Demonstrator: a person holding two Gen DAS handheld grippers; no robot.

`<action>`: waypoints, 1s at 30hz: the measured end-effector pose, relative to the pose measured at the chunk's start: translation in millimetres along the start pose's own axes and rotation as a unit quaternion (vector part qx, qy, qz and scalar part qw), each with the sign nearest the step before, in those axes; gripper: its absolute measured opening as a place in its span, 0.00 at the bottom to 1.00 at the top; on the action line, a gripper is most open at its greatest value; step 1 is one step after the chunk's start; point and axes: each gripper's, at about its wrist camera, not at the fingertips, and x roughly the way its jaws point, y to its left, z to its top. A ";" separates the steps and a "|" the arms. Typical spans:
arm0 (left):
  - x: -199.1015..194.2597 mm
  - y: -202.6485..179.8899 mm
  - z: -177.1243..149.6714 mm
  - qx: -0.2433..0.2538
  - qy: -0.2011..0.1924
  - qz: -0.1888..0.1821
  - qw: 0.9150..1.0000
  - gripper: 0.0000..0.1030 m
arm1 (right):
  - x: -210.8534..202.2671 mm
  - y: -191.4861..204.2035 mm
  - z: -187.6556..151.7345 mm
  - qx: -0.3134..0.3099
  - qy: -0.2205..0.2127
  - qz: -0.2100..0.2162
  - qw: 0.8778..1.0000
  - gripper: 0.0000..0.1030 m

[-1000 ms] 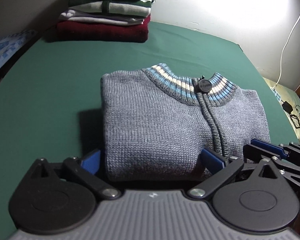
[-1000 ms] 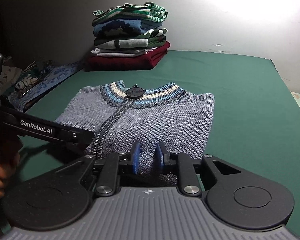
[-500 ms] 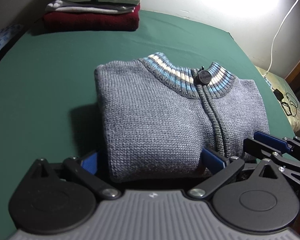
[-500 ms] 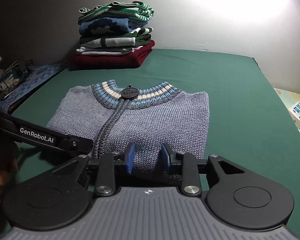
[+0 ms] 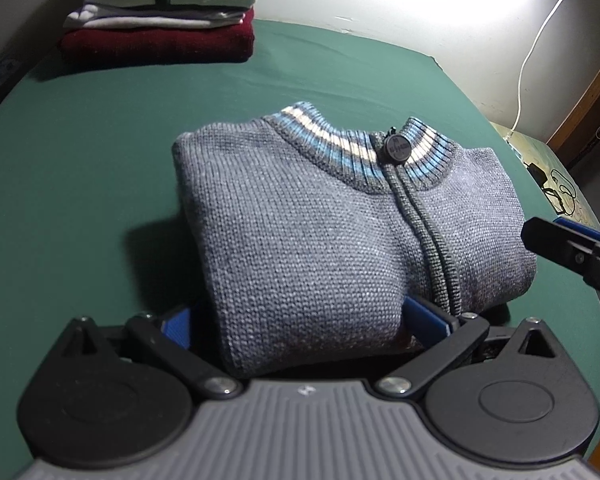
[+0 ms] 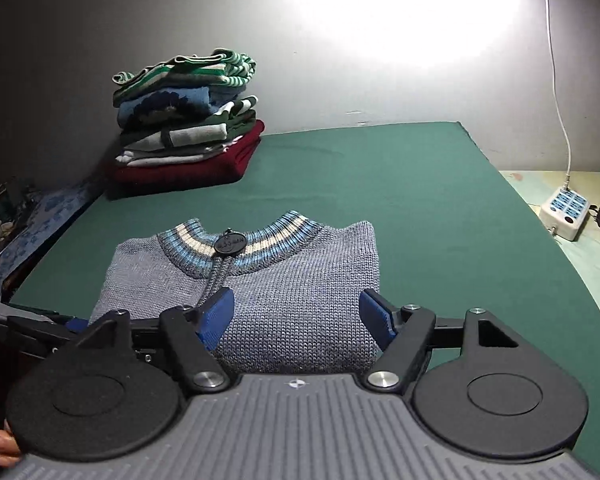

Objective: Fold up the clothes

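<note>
Right gripper (image 6: pixel 296 316) spread wide over the near hem of the folded grey zip sweater (image 6: pixel 284 280), blue pads flanking the knit. Sweater lies flat on the green table (image 6: pixel 420 200). Stack of folded clothes (image 6: pixel 188 120) far left; power strip (image 6: pixel 565 216) off right.

Pale wall (image 6: pixel 100 20) with a bright glare; white cable (image 6: pixel 556 80) hanging to a power strip (image 6: pixel 565 216).

Domestic room, probably a bedroom. A green-covered surface (image 6: pixel 400 184) is set against a plain wall; folded clothes (image 6: pixel 188 120) are stacked in its corner, and a power strip (image 6: pixel 565 216) with a white cable (image 6: pixel 556 80) is seen alongside.
</note>
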 end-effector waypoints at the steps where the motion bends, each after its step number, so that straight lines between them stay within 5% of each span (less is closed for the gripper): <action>1: 0.6 -0.1 0.8 0.000 0.001 0.000 1.000 0.99 | 1.1 0.5 -1.4 -0.004 0.003 -0.005 1.000 0.68; 7: 1.9 -1.6 3.1 0.000 0.007 0.005 1.000 0.99 | 10.0 -0.4 -2.2 -0.031 0.020 -0.006 0.999 0.68; 24: -19.2 29.5 -8.9 -0.058 0.013 -0.009 0.998 0.99 | 40.9 -31.7 -6.0 0.028 0.059 0.039 0.997 0.75; 30: -8.4 17.4 -3.6 -0.030 0.007 0.014 0.999 1.00 | 49.7 -36.6 -9.2 0.031 0.067 0.044 0.996 0.83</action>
